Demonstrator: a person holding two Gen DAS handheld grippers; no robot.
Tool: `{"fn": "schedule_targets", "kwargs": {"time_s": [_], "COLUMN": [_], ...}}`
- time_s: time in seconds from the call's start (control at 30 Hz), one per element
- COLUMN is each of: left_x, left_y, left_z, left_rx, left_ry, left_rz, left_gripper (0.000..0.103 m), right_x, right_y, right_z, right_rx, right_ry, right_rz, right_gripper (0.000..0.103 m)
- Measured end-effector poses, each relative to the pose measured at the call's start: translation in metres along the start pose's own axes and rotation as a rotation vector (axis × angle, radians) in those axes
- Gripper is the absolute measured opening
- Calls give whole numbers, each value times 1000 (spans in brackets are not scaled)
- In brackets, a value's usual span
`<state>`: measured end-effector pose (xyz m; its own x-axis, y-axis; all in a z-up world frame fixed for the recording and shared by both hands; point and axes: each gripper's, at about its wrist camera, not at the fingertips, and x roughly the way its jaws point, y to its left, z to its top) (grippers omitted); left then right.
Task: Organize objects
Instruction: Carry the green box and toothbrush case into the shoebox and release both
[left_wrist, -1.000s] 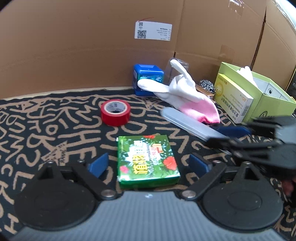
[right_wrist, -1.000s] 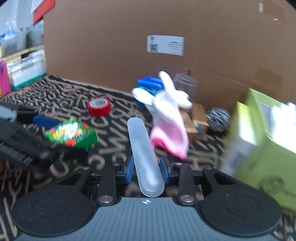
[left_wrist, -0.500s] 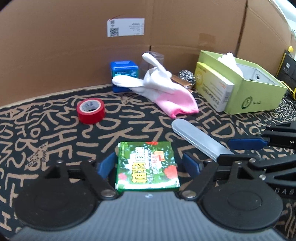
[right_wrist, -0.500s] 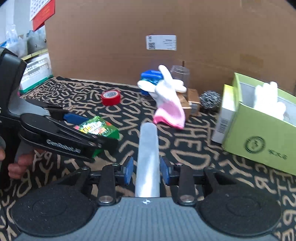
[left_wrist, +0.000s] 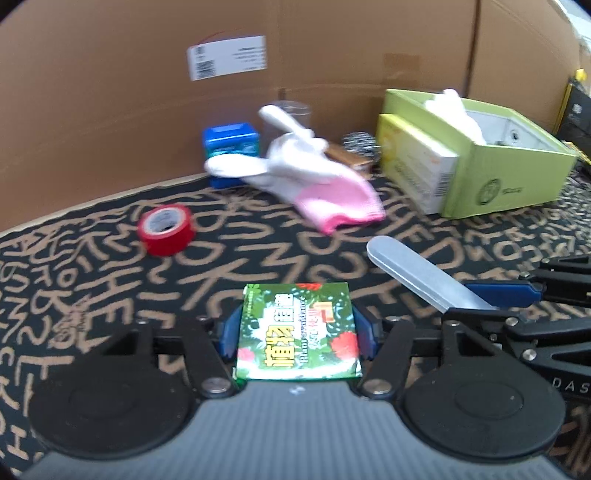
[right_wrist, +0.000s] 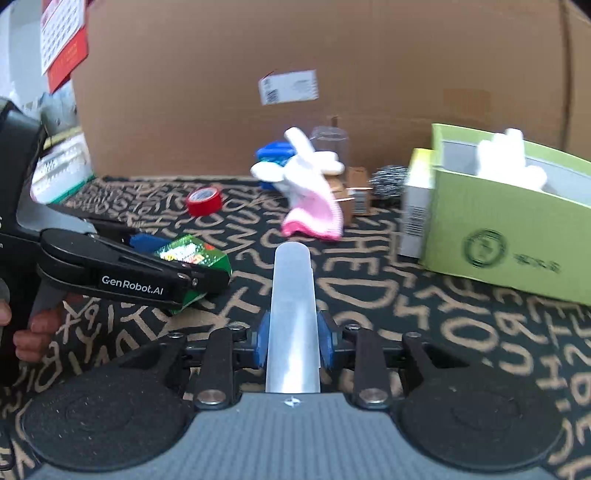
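From the left wrist camera, a black mat (left_wrist: 258, 254) scrawled with tan letters covers the surface, backed by a wall of brown cardboard (left_wrist: 147, 74) with a white label. On the mat lie a red roll of tape (left_wrist: 166, 229), a blue box (left_wrist: 231, 147) near the cardboard, a white and pink glove (left_wrist: 317, 184), and a green carton (left_wrist: 509, 177) at the right with white gloves inside. The left gripper (left_wrist: 297, 332) is closing, its blue pads touching both sides of a green packet (left_wrist: 298, 332) printed with flowers. Just right, the right gripper (left_wrist: 491, 302) holds a frosted plastic case (left_wrist: 417, 275). From the right wrist camera, the same mat (right_wrist: 424, 314) and cardboard (right_wrist: 369, 55) show, with shelves at far left. The right gripper (right_wrist: 292, 343) is closing narrowly on the plastic case (right_wrist: 293, 314), which points toward the glove (right_wrist: 310, 199). At left, the left gripper (right_wrist: 177, 258), held by a hand (right_wrist: 29, 332), carries the green packet (right_wrist: 192, 258). The green carton (right_wrist: 506, 229) sits at right.
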<state>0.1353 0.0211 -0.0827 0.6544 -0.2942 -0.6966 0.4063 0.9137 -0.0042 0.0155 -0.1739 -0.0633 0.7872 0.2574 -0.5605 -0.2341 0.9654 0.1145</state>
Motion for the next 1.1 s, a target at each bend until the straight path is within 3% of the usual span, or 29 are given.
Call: {"fn": "schedule_targets", "kwargs": {"time_s": [0.17,0.4,0.53,0.67,0.97,1.1], "left_x": [-17,-33,-27,-1,92,113], "left_y": [-35,-99,-135,-162,-189,-194], "left_z": [26,91,129,161,190,188], "left_rx": [53,126,150,120,68,93], "left_ry": [-75,-206,-264,-274,-174,-152], "left_rz": [-83,-223,-240,-234,-177,-163], "left_gripper": [60,60,60,60,60,63], "right_x": [-39,-91,-106,-102,-48,-28], "right_y": [-29,-75,-104,-133,-198,-217], "right_z": [2,30,50,67,74,73], "right_rx": [63,67,54,32,14,53], "right_ry": [-73,-230,-302,-342,-256,-207], "right_rz": [-45,-201,-305,-424,-548,-543], "right_gripper": [31,31,31,31,31,31]}}
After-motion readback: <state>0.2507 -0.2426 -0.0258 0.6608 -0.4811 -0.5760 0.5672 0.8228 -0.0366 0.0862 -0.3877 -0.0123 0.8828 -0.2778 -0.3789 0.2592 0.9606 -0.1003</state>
